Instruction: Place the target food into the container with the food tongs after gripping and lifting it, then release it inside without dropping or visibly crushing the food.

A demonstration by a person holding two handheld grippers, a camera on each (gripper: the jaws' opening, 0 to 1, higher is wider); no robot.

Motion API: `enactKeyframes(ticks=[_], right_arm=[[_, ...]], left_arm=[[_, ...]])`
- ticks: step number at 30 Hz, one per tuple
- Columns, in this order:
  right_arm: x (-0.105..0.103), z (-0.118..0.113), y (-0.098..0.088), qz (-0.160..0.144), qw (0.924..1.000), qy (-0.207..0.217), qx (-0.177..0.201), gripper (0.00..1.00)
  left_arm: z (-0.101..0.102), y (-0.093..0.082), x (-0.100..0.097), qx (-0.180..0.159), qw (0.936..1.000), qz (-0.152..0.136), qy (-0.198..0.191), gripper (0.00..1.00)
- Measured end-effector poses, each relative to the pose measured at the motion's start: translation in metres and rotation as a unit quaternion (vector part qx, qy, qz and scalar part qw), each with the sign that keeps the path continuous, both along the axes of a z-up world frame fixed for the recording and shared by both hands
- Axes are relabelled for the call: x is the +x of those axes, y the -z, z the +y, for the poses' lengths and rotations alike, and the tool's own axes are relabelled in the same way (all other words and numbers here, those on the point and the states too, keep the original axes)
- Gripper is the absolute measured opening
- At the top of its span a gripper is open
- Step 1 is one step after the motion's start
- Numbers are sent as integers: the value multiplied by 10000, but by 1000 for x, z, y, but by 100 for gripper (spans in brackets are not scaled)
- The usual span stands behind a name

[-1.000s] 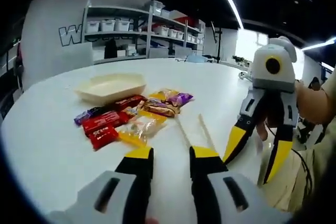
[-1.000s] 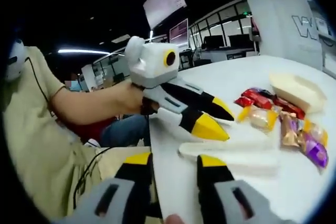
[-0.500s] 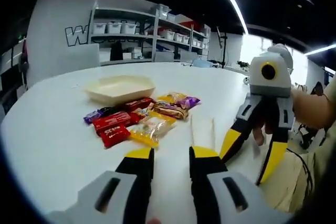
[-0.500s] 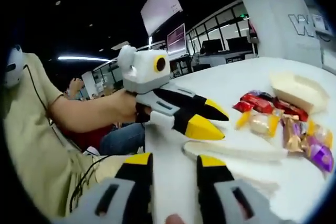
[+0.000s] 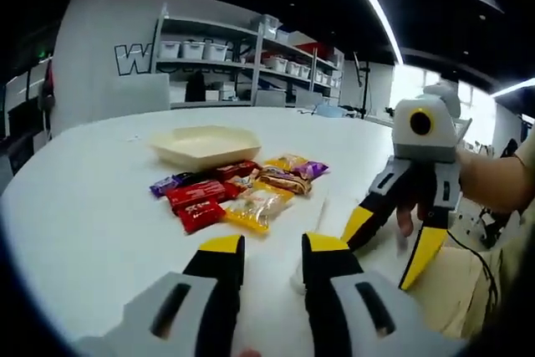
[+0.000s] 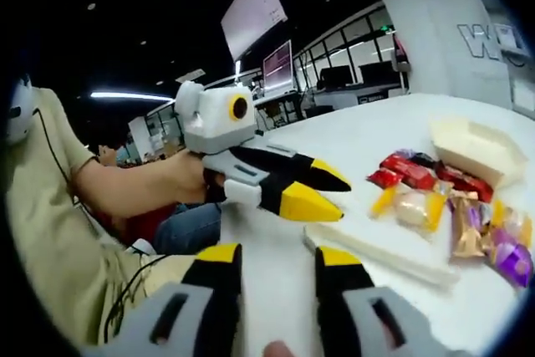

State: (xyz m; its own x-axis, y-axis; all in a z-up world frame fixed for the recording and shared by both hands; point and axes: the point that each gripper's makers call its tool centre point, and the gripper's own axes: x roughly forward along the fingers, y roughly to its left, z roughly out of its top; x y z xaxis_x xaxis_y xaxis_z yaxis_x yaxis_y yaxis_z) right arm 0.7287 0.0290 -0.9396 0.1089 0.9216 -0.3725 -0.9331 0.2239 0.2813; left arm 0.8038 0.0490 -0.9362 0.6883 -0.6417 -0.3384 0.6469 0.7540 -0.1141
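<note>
White and round-edged, the worktop (image 5: 100, 206) carries everything, with shelving holding white bins (image 5: 242, 60) against the far wall. Wrapped snacks (image 5: 238, 194) lie in a loose cluster near the middle of the worktop: red packets, yellow ones, a purple one and a brown one, several touching. Just beyond them sits the shallow cream container (image 5: 207, 145), holding nothing visible. White food tongs (image 6: 393, 250) lie flat on the worktop, on the near side of the snacks, just ahead of the right gripper (image 6: 276, 263), whose yellow-tipped fingers stand apart with nothing between them. In the left gripper view the tongs show as a pale strip beside the left gripper (image 5: 267, 250); its fingers look slightly parted and grip nothing. A person's bare forearm (image 6: 134, 186) and a beige sleeve (image 6: 50, 206) hold it.
</note>
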Motion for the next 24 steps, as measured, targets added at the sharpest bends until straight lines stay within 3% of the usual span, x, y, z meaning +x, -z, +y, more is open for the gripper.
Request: enactKeyframes(ticks=[16,22,24], right_arm=[[9,4,-2,-71,10000,22,53,34],[19,-18,-16,-350,9988,288,157,35],[23,-29,-14,-506,9980,368,-19,35]], left_arm=[[11,-1,0,-55,9999,-53,-136,26],[10,0,1,-42,9999,-47,-132,26],[9,-1,1,-40,9999,-54,-115,26]])
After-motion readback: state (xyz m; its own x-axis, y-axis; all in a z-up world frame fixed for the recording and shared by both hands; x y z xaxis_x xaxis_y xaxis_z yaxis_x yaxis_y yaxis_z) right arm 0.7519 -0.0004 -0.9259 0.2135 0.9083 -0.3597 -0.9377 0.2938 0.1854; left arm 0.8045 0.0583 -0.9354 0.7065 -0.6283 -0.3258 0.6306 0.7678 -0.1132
